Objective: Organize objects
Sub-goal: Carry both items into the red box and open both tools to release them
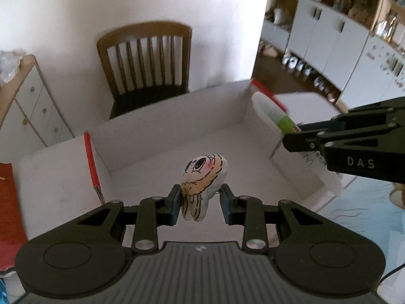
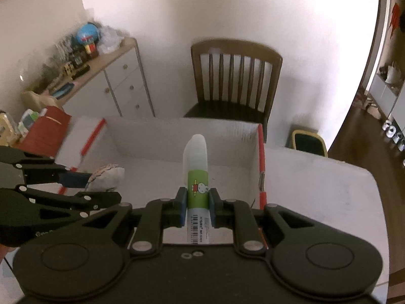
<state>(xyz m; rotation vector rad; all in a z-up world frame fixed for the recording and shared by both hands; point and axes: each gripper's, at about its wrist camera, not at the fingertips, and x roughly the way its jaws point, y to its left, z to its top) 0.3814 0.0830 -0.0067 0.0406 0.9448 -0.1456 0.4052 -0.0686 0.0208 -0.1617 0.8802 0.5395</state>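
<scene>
While both tools sit over the open white box (image 1: 177, 136), each carries something. Left gripper (image 1: 201, 204), bottom centre of the left wrist view: fingers part-open, the left pad touching a small white toy (image 1: 202, 179) with a drawn cartoon face, big eye, orange-tan shading; a gap shows between the toy and the right pad, so cannot tell if it is truly clamped. Toy hangs above the box floor, mid-frame.

Right gripper (image 2: 197, 206), bottom centre of the right wrist view: narrow, both blue pads pressed on a tube-like container (image 2: 197, 177) with translucent white cap, green label with a small rabbit figure, barcode at the lower end. Tube points forward along the fingers, cap end over the box interior.

Box has red edging (image 2: 262, 167) on its side walls; a red strip also runs down the left wall in the left wrist view. Box rests on a white table (image 2: 316, 190).

In the left wrist view, the right gripper enters from the right edge, tube cap at upper right of the box. In the right wrist view, the left gripper comes in from the left edge, toy just past its tips.

Behind the box: wooden chair (image 1: 146, 58) against a white wall, white drawer cabinet (image 2: 121, 86) at upper left, cluttered on top.
</scene>
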